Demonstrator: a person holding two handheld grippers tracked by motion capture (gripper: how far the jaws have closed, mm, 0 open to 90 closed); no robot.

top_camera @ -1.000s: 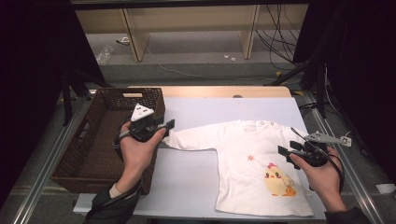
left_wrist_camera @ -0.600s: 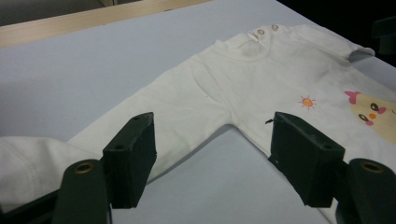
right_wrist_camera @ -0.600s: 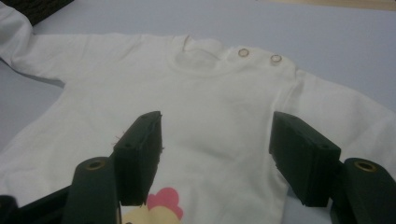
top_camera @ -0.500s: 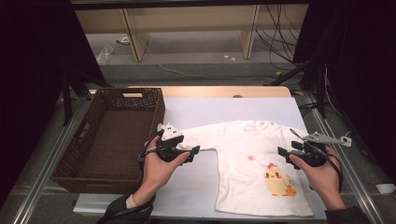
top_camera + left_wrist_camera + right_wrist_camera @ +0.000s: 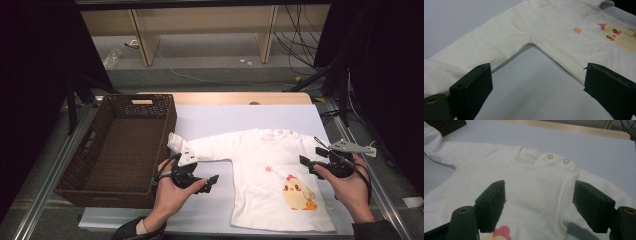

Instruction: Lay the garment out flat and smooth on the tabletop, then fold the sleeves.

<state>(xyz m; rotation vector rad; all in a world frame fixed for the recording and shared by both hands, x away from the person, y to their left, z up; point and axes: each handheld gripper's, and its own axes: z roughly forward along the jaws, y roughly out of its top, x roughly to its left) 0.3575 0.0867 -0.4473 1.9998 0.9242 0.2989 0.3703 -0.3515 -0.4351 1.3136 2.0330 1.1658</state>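
Garment: a small white long-sleeved baby shirt (image 5: 272, 172) with a chick print (image 5: 296, 194) lies spread flat, front up, on the pale table (image 5: 240, 117), to the right of the brown wicker basket (image 5: 122, 145).
Left sleeve: it stretches toward the basket, its cuff (image 5: 175, 143) just beside the basket's corner.
Left tool (image 5: 200, 181): you hold it low over the table just below that sleeve; its jaws have just been opening and now stand wide, with bare table between them and the sleeve's lower edge by one pad (image 5: 474, 82).
Right tool (image 5: 316, 164): it sits at the shirt's right shoulder; its jaws have also just been opening, and they stand apart over the fabric without pinching it.
Handling: expect thin, very light, limp cotton that sags, stretches and folds as soon as you lift it; it isn't fragile or slippery.
Where to grip: pinch a hem, the cuff or a shoulder seam near the snaps (image 5: 557, 158), where the doubled cloth gives the pads something to hold.
Risk: a shallow pinch may catch just one layer or drag the shirt out of shape.
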